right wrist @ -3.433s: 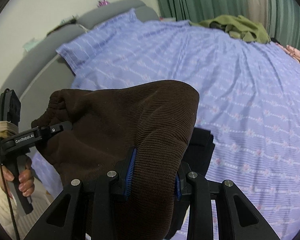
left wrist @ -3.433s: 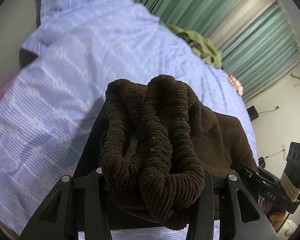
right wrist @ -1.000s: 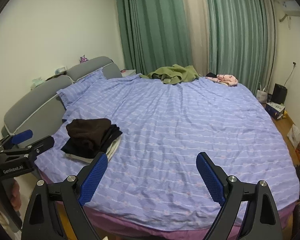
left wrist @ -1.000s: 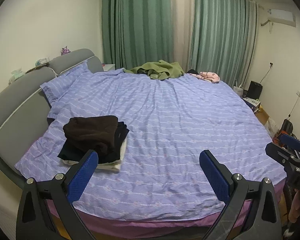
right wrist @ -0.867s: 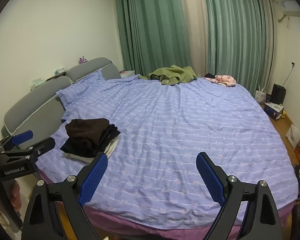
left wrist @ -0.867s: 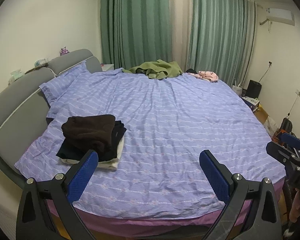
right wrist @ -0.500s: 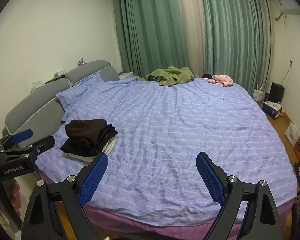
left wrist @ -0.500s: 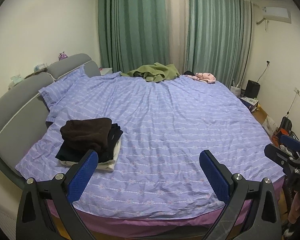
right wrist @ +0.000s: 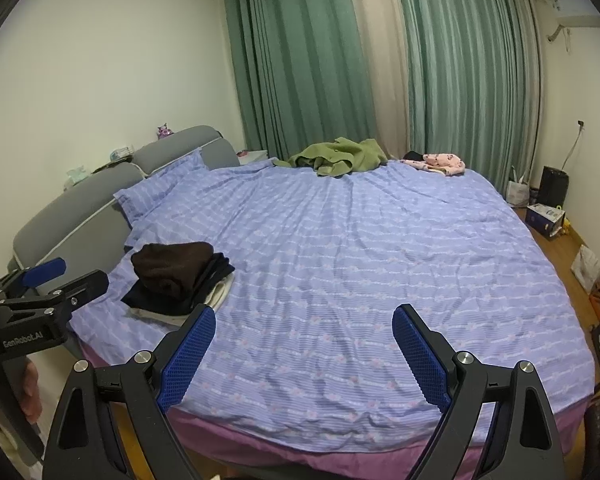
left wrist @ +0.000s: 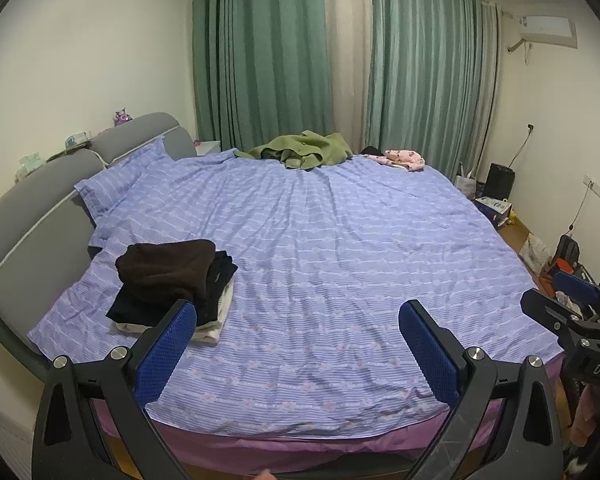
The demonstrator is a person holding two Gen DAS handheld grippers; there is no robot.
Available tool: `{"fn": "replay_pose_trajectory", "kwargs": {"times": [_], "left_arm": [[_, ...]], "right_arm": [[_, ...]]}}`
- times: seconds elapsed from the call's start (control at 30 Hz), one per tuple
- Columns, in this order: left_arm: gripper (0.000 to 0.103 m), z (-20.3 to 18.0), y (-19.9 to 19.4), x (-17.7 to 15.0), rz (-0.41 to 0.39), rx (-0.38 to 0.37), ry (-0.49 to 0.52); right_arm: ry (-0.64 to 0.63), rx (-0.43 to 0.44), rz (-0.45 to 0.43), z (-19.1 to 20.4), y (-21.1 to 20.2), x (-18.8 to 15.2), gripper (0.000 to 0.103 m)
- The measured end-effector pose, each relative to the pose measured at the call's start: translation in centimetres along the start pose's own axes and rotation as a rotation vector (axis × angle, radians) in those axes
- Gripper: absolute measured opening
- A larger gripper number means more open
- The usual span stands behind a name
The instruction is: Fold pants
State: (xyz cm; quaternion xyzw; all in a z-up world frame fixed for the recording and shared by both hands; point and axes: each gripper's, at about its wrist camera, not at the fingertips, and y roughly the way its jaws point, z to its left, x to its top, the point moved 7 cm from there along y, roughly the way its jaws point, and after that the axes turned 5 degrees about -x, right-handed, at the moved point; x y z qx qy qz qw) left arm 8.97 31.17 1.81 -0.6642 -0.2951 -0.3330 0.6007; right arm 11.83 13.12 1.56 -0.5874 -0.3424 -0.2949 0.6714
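Observation:
The folded brown pants [left wrist: 168, 270] lie on top of a pile of folded dark and light clothes [left wrist: 216, 280] at the near left of the bed [left wrist: 340, 248]; they also show in the right wrist view [right wrist: 172, 266]. My left gripper [left wrist: 296, 338] is open and empty, held back from the bed's near edge. My right gripper [right wrist: 302, 340] is open and empty too, also off the bed. The left gripper shows at the left edge of the right wrist view [right wrist: 48, 284], and the right gripper shows at the right edge of the left wrist view [left wrist: 568, 304].
A green garment [left wrist: 304, 154] and a pink one [left wrist: 404, 159] lie at the far edge of the bed by the green curtains [left wrist: 260, 60]. A grey headboard [left wrist: 32, 204] runs along the left. Boxes and bags [right wrist: 546, 216] stand on the floor at the right.
3.4 s ago both grippers were shut on the brown pants over the pile. Now the pants lie on the pile and both grippers are open and drawn back from the bed.

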Motion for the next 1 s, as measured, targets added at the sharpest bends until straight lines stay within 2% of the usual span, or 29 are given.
{"fn": "replay_pose_trajectory", "kwargs": {"times": [1.0], "left_arm": [[0.103, -2.7, -0.7, -0.5, 0.008, 0.055, -0.004]], "right_arm": [[0.014, -0.001, 0.005, -1.3, -0.8, 0.1, 0.091]]}}
